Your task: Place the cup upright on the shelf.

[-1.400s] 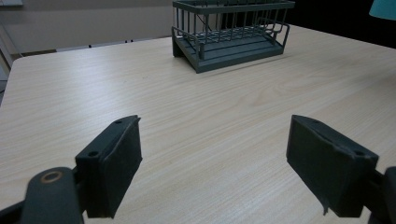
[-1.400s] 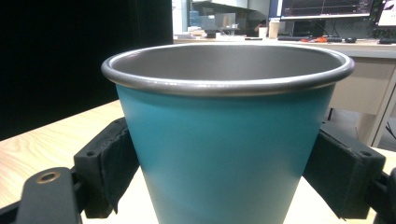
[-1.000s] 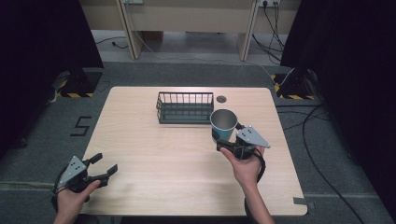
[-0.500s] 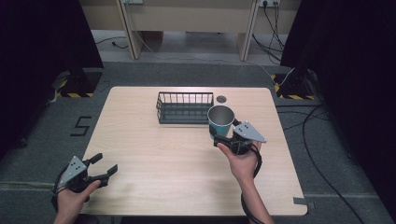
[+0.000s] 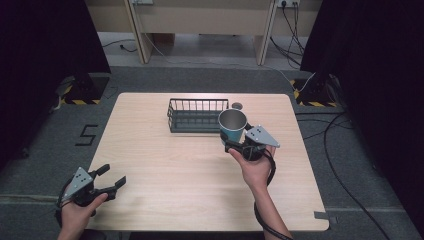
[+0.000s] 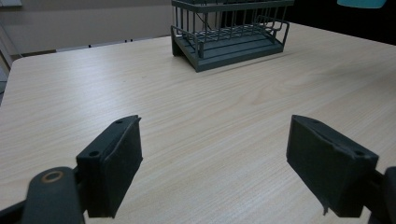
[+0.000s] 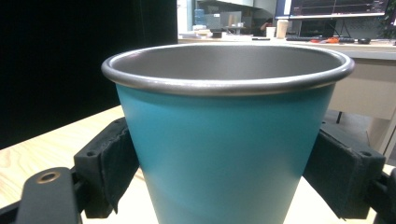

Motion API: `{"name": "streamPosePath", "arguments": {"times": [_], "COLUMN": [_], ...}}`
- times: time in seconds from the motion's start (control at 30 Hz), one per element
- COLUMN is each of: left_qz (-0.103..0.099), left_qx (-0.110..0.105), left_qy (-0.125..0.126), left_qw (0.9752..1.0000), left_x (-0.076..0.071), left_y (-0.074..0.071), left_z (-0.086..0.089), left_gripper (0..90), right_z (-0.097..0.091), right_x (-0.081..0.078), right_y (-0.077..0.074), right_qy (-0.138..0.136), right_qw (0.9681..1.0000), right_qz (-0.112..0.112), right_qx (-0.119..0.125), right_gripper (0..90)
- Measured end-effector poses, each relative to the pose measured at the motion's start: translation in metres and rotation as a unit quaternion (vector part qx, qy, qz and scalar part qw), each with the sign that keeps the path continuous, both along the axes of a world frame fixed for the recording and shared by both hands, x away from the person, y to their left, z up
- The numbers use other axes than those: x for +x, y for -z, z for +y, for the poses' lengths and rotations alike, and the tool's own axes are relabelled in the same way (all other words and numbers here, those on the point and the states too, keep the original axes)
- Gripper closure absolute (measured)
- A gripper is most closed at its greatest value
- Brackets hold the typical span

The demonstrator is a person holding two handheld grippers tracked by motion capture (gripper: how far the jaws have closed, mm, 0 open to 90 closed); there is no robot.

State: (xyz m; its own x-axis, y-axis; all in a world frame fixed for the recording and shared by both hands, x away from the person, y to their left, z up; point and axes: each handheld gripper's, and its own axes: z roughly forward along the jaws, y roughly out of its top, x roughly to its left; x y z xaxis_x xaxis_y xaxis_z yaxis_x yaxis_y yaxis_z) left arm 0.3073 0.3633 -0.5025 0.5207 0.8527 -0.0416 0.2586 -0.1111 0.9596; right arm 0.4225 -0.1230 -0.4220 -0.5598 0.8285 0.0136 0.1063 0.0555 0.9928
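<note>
The right gripper [image 5: 234,145] clamps a teal metal cup [image 5: 233,126] by its lower wall, upright above the table [image 5: 165,165], at the wire basket's [image 5: 196,115] four o'clock. Likely light, rigid and slick, the cup suits this low two-sided grip; the left gripper [image 5: 111,179] sits spread, at seven o'clock.

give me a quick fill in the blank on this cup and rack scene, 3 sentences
The right gripper is shut on a teal ____ with a metal rim.
The left gripper has its jaws ____ over the table.
The dark wire rack holds ____.

Missing words: cup; open; nothing
</note>
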Motion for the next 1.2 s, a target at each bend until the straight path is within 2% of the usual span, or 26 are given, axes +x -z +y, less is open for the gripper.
{"name": "streamPosePath", "arguments": {"times": [0.47,1.2], "left_qz": [0.001,0.001], "left_qx": [0.002,0.000], "left_qy": [0.001,0.002], "left_qw": [1.0000,1.0000], "left_x": [0.000,0.000], "left_y": [0.000,0.000], "left_z": [0.000,0.000], "left_gripper": [17.6,17.7], "right_z": [0.012,0.034], "right_x": [0.015,0.039], "right_y": [-0.007,-0.015], "right_qy": [-0.004,-0.009], "right_qw": [1.0000,0.9999], "right_qz": [0.000,0.000], "right_qx": [-0.003,0.006], "right_gripper": [17.5,17.5]}}
